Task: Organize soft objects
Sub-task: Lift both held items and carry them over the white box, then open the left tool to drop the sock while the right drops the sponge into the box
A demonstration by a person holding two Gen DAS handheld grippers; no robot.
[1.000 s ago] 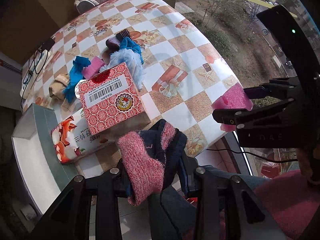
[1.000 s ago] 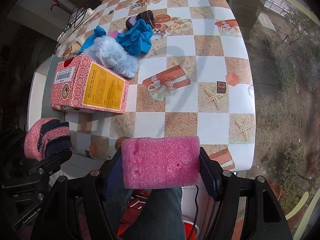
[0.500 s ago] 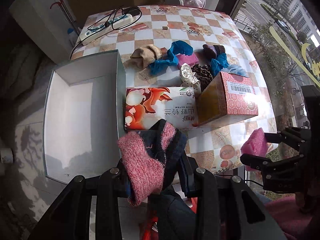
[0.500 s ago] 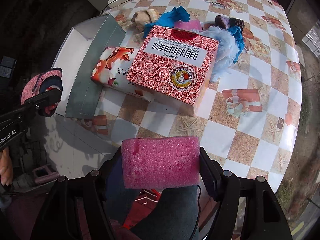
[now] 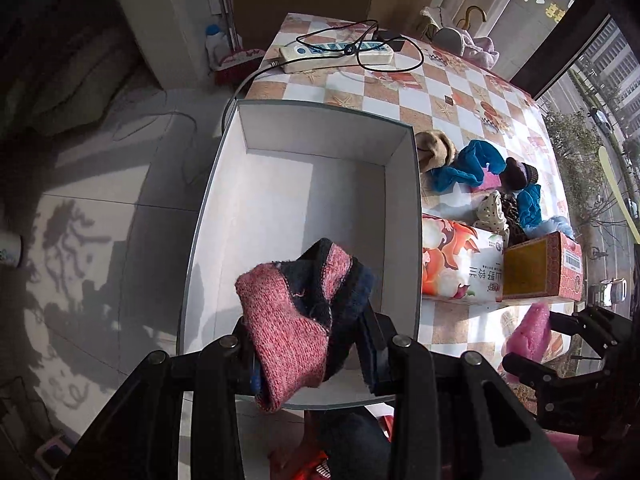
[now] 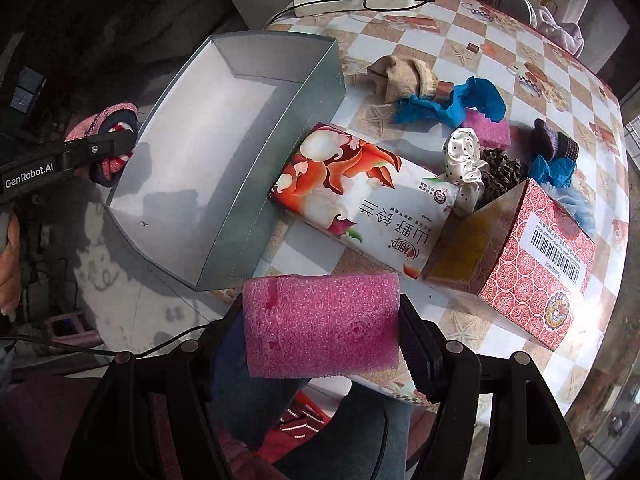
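Pink and navy knit, a sock (image 5: pixel 296 320), is sitting clamped between the jaws of the left gripper (image 5: pixel 308 344), which is hanging above the near end of the open grey box (image 5: pixel 304 128). Just to the right of that box, the right gripper (image 6: pixel 324 328) is squeezing a pink sponge (image 6: pixel 322 324) over the table's (image 6: pixel 496 32) near edge (checked cloth). Beyond the box's right wall, a tissue pack (image 6: pixel 360 200), a red carton (image 6: pixel 532 264) and a heap of soft items (image 6: pixel 472 120) are lying.
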